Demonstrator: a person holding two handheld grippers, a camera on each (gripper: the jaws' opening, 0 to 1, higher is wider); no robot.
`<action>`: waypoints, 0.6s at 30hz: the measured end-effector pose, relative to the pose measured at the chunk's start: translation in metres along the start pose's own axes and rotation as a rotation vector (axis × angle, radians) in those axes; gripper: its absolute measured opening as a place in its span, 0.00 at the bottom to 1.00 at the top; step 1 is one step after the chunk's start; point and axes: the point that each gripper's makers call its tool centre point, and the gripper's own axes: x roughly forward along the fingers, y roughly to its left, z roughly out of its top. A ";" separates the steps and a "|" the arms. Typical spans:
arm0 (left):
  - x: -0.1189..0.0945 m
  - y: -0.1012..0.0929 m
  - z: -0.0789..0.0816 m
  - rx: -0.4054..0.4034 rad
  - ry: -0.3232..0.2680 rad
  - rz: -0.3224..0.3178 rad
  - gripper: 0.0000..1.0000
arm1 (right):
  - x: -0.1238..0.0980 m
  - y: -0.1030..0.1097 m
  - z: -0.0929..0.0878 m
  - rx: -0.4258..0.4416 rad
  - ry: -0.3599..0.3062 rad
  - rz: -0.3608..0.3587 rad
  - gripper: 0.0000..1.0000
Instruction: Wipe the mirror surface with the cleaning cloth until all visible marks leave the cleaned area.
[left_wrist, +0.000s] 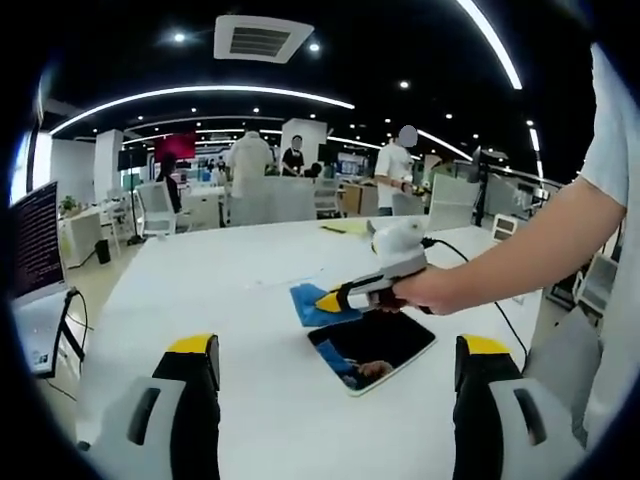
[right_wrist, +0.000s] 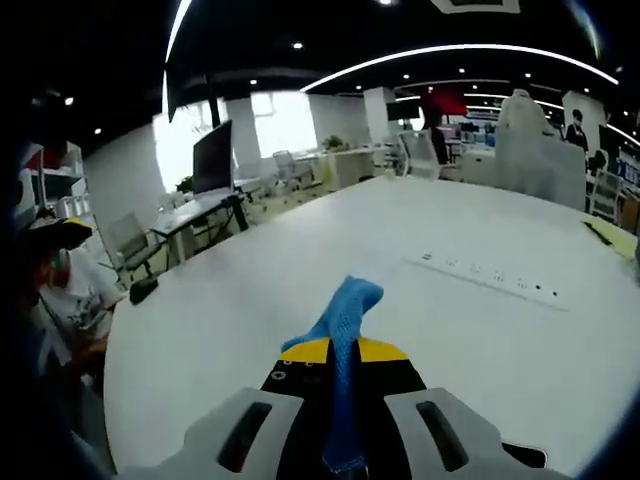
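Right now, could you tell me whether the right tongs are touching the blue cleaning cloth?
Touching. In the right gripper view the right tongs are shut on the blue cleaning cloth, which runs between the yellow tips and sticks out ahead over the white table.

Bright ceiling strips; fisheye-bent edges; slightly soft.

One mirror (left_wrist: 372, 346), one blue cloth (left_wrist: 318, 305), two grippers (left_wrist: 335, 298), one table (left_wrist: 200, 290)
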 end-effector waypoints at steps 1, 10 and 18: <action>0.000 0.001 0.000 0.001 0.000 0.002 0.99 | 0.001 0.000 0.000 0.001 0.000 0.002 0.03; 0.005 0.005 -0.009 0.000 0.024 0.009 0.99 | 0.013 -0.004 -0.004 0.022 0.004 0.004 0.03; 0.008 0.008 -0.014 -0.024 0.029 0.011 0.99 | 0.026 -0.013 -0.012 0.020 0.020 0.003 0.03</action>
